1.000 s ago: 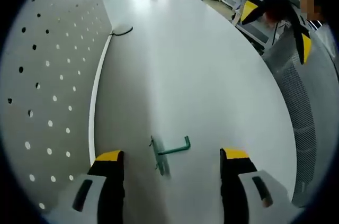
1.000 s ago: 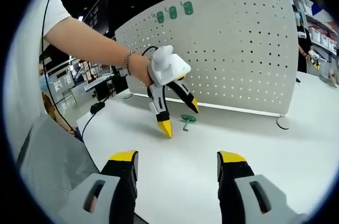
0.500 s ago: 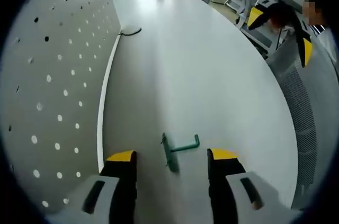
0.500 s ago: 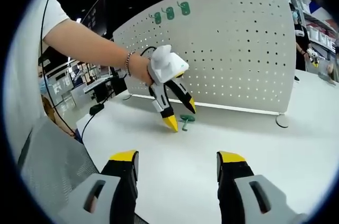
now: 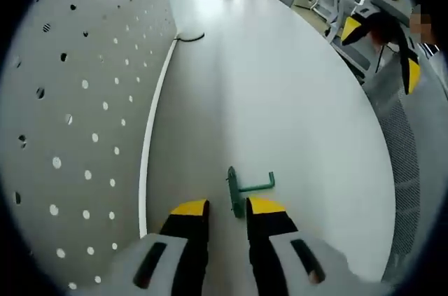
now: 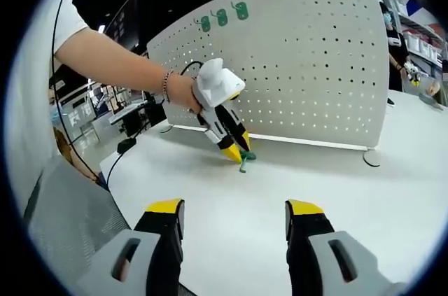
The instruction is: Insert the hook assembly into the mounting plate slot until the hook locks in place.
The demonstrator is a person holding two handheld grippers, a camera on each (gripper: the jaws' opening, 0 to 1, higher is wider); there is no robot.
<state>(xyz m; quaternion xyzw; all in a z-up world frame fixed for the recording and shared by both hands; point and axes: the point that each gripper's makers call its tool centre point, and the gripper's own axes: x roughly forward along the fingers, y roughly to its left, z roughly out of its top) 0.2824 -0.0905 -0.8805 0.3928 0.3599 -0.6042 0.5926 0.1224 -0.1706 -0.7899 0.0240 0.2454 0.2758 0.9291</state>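
Note:
A green hook lies on the white table beside the upright white pegboard. My left gripper is down at it, open by a narrow gap, with the lower end of the hook's flat plate between the yellow fingertips. In the right gripper view the left gripper, held by a hand, points down onto the hook in front of the pegboard. My right gripper is open and holds nothing; the left gripper view has it far off past the table's edge.
Three green hooks hang on the pegboard's top left. A black cable lies at the board's far foot. A mesh chair back stands by the table's curved edge. A person is behind the board at the right.
My left gripper has moved forward and down to the hook, and its jaws have narrowed from wide apart to a small gap around the hook's plate. The right gripper has stayed open.

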